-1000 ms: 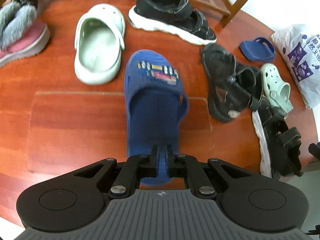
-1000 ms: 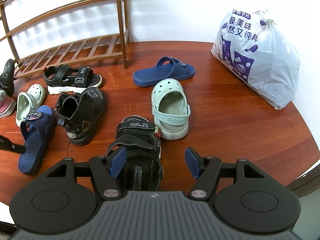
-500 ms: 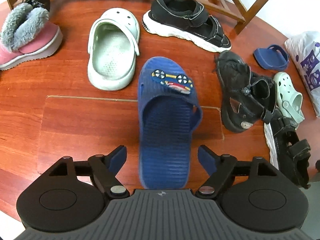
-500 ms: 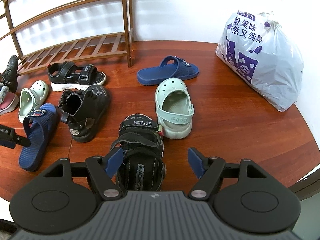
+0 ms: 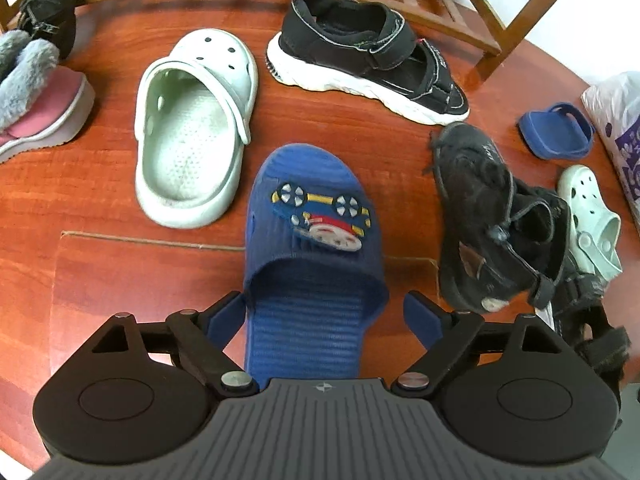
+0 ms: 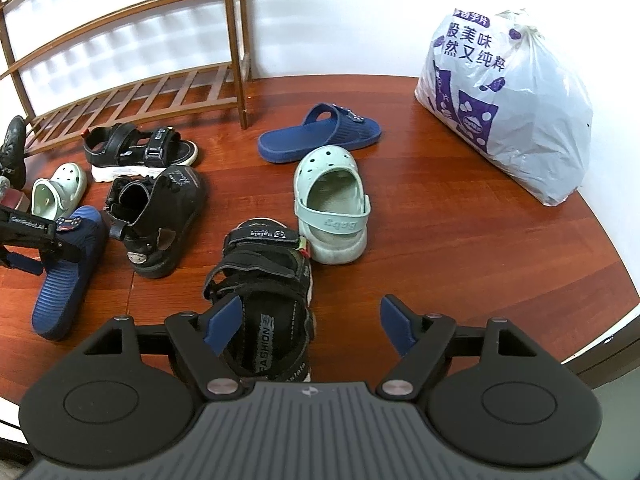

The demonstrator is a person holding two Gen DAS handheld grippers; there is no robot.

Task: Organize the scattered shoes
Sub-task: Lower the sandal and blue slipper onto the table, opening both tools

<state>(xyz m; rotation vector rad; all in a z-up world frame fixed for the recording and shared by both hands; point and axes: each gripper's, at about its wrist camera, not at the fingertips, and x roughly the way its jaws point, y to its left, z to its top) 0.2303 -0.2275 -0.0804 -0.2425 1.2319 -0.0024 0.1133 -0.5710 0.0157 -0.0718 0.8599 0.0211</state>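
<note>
Shoes (image 5: 192, 136) loose on wooden floor (image 5: 100, 280), none on rack (image 6: 132, 92); both tools (image 5: 324, 316) (image 6: 308, 320) spread apart, empty.

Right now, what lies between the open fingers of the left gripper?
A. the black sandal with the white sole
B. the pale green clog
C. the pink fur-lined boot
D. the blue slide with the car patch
D: in the left wrist view the left gripper stands open, its fingers on either side of the heel end of the blue slide with the car patch, not closed on it; the pale green clog lies further off to the left.
</note>
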